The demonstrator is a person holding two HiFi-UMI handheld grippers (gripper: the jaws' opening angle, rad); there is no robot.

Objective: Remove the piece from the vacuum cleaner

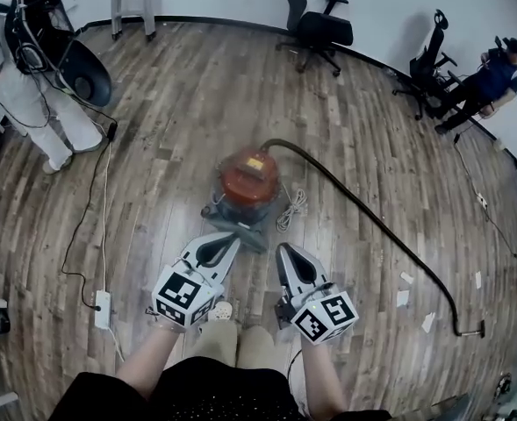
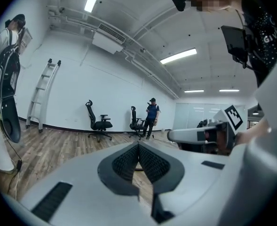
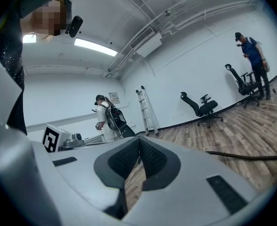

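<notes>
- I am holding the left gripper [image 2: 138, 147] with its jaws fully together, the ribbed pads meeting edge to edge and nothing between them.
- I am holding the right gripper [image 3: 139, 142] the same way, with the pads pressed together and nothing gripped.
- From the head view, both grippers are hovering just on my side of the vacuum cleaner [image 1: 249, 182], tips pointing toward it and touching nothing. The left tip is sitting nearer its base than the right.
- The vacuum cleaner is standing upright on the wooden floor [image 1: 179, 121]. It has a red top with a yellow label and a grey base.
- A black hose [image 1: 372, 217] is coming off the far right of the vacuum cleaner and curving away to the right, ending in a nozzle well away from it.
- I am not able to tell which piece is the one to remove.
- A light coiled cord [image 1: 291, 209] is lying just right of the vacuum cleaner.
- A white power strip [image 1: 102, 310] is lying well to its left, with a black cable running up from it.
- Scraps of paper [image 1: 405, 296] are scattered to its right, inside the hose's curve.
- A person in white [image 1: 21, 86] is standing far left of the vacuum cleaner.
- Beyond it, near the wall, are a ladder [image 1: 131, 3], two office chairs [image 1: 315, 24] and a person in blue [image 1: 486, 82].
</notes>
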